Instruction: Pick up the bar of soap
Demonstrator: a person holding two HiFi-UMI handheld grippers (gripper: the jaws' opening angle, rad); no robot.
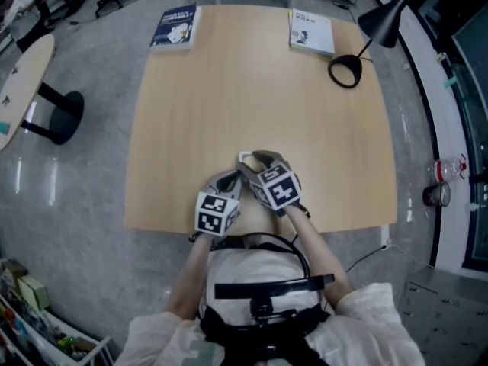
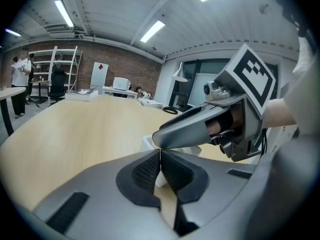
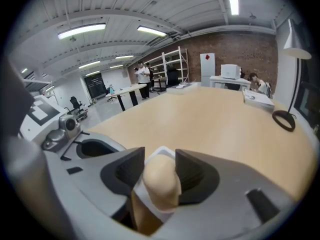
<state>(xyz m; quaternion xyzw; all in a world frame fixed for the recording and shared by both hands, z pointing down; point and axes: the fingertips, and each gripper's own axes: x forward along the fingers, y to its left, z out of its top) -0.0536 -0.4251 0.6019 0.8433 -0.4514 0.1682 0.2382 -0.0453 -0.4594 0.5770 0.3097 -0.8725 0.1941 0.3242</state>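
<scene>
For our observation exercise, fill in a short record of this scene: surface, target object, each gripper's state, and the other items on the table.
surface: wooden table
target: bar of soap, beige, over a white dish near the table's near edge
right gripper: jaws either side of the soap, close against it; firm grip unclear
left gripper: jaws together, empty, beside the right gripper
other items: blue book and white book at the far edge; black desk lamp at the far right corner

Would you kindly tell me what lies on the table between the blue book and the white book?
Nothing: in the head view the table between the blue book and the white book is bare wood.
</scene>
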